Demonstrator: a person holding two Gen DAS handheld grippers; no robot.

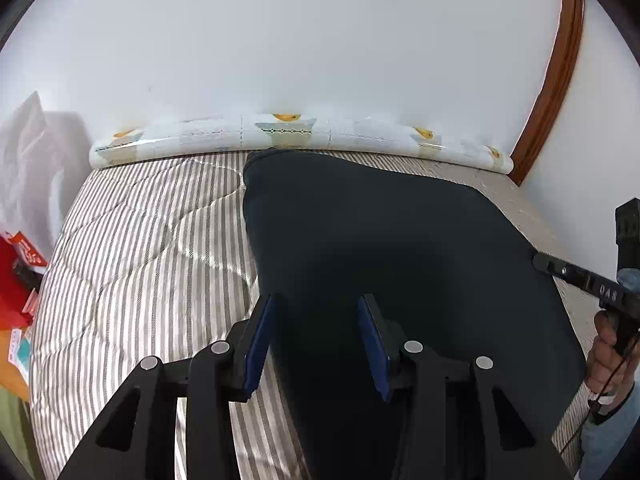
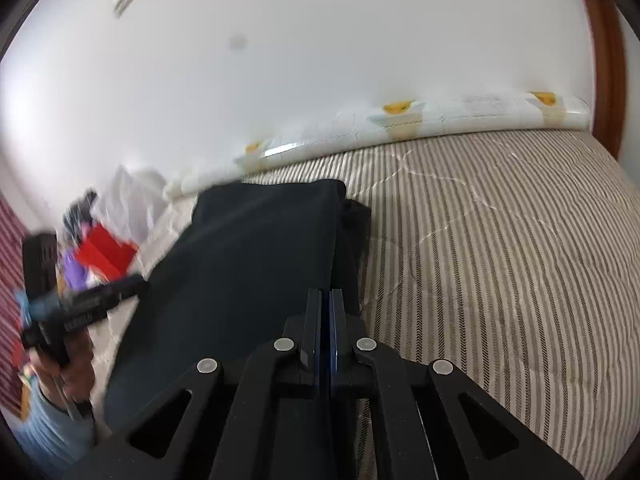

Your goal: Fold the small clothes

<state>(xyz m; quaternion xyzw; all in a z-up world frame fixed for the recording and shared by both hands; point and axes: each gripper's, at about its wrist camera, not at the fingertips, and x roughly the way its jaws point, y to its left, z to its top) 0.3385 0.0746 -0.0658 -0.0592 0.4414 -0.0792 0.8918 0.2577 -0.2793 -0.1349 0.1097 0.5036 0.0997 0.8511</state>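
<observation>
A dark navy garment (image 1: 380, 240) lies folded lengthwise on the striped bed cover (image 1: 140, 260). My left gripper (image 1: 318, 304) is open, its blue pads just above the garment's near part, holding nothing. In the right wrist view the garment (image 2: 248, 248) lies left of centre, with a second layer showing along its right edge. My right gripper (image 2: 325, 294) is shut at that right edge; whether it pinches cloth is not visible. It also shows at the right side of the left wrist view (image 1: 538, 261). The left gripper appears blurred at the left of the right wrist view (image 2: 138, 282).
A patterned rolled pad (image 1: 288, 136) lies along the white wall at the bed's far edge. A red box (image 1: 16, 272) and a white plastic bag (image 1: 28, 160) sit left of the bed. A wooden door frame (image 1: 552, 88) stands at the right.
</observation>
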